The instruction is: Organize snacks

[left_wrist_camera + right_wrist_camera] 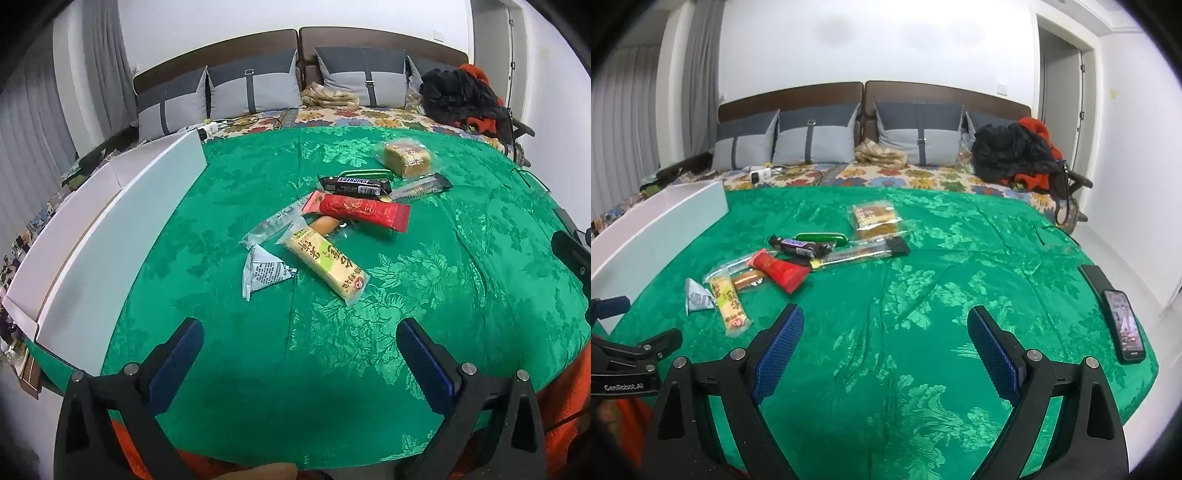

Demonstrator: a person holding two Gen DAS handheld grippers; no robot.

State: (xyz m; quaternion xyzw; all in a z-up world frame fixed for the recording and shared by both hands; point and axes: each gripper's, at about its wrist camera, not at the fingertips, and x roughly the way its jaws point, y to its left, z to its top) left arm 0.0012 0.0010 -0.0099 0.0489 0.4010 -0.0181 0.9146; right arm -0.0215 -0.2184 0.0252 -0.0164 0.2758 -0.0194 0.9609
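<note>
Several snacks lie in a loose pile on the green cloth (332, 350): a yellow bar (325, 264) (729, 301), a grey triangular pack (264, 271) (696, 299), a red pack (356, 208) (779, 269), a Snickers bar (354, 184) (799, 245), a clear long pack (421, 188) (864, 253) and a wrapped cake (406, 157) (875, 219). A white box (110, 229) (653, 225) stands at the left. My left gripper (299, 332) is open and empty, short of the pile. My right gripper (886, 325) is open and empty, right of the pile.
A phone (1124, 325) and a dark flat object (1097, 278) lie at the cloth's right edge. Behind the cloth are pillows (812, 140), a black and orange clothes heap (1015, 151) and cables (764, 173) on a floral sheet. The left gripper's body (624, 354) shows in the right wrist view.
</note>
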